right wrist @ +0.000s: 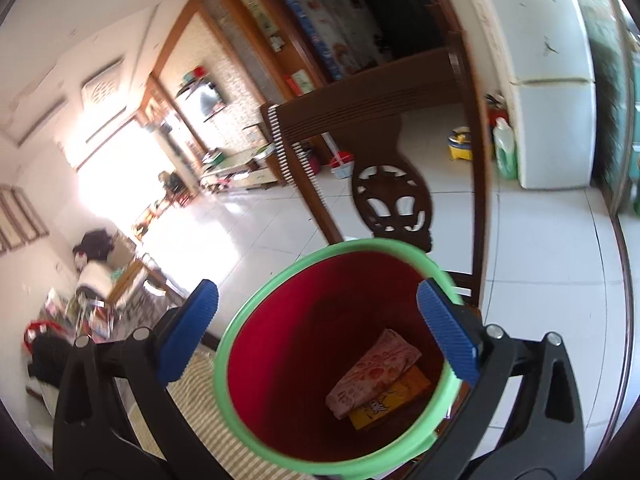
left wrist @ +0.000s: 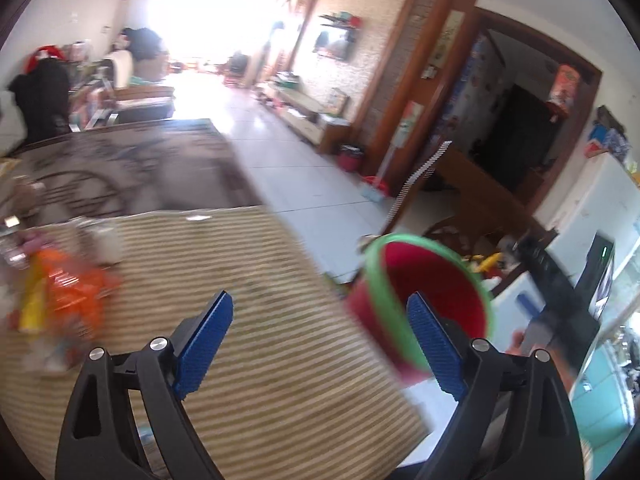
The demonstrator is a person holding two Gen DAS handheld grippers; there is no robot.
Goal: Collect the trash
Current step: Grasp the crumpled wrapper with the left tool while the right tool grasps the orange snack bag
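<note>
The left gripper [left wrist: 320,340] has its blue-padded jaws spread wide, empty, above a beige striped table mat [left wrist: 256,280]. The right gripper [right wrist: 320,332] also stands wide, straddling a red plastic bin with a green rim [right wrist: 280,352] off the mat's right edge; whether it grips is unclear. Two wrappers [right wrist: 376,376] lie inside. Orange packets [left wrist: 68,292] rest near the mat's left edge.

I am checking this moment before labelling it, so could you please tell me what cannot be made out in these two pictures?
- Left wrist view: the trash pile on the striped mat is smeared by motion blur; single items cannot be told apart.
- Left wrist view: the bin inside is hidden by its tilt and the blue finger.
- Right wrist view: the yellow packet in the bin lies partly under the pink wrapper; print unreadable.
- Right wrist view: the bin's near rim is cut off by the edge.
</note>
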